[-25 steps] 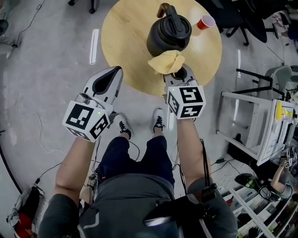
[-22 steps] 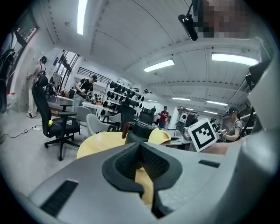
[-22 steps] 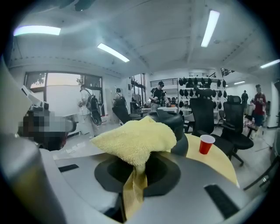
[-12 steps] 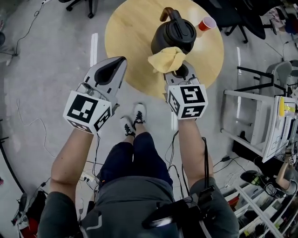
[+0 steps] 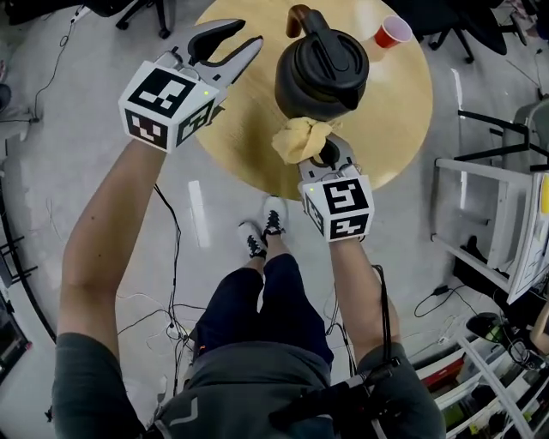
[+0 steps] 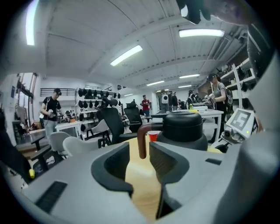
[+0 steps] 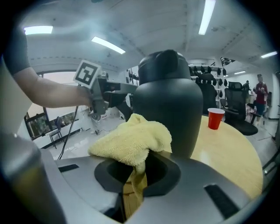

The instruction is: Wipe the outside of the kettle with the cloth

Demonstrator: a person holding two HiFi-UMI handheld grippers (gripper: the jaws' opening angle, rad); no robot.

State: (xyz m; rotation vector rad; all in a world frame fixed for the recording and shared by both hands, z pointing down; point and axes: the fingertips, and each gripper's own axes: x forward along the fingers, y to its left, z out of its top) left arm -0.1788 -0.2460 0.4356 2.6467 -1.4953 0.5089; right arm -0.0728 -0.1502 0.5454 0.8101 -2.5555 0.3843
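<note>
In the head view, the round wooden tabletop (image 5: 249, 129) is showing a bare stretch along its left and near rim. Its near edge is curving just above the person's shoes. The black kettle (image 5: 322, 73) is standing upright about the middle of it, with its brown handle (image 5: 298, 17) arching at the far side. A red cup (image 5: 393, 33) is standing apart from the kettle, toward the far right rim. Open floor (image 5: 86, 129) is lying to the left of the tabletop, and a metal rack (image 5: 480, 223) is crowding the right side.

The left arm is reaching out nearly straight, carrying the left hand-held gripper (image 5: 243, 36) over the left rim, clear of the kettle's left side. The right forearm is bending closer in. It is holding the right hand-held gripper (image 5: 324, 153) over the near rim, with the yellow cloth (image 5: 298, 137) at the kettle's near side.

In the left gripper view, the jaws are standing apart and opening, with nothing between them. Through the gap, bare tabletop is running on toward the handle. The kettle's body is sitting just right of that line.

In the right gripper view, the jaws are clamping a fold of the cloth. The rest of it is bunching up over them, in front of the kettle's lower wall, and I cannot tell whether it is touching. To the right of the kettle, the tabletop is lying open out to the cup and the curved rim. The left hand-held gripper is hanging in the air at the left.
</note>
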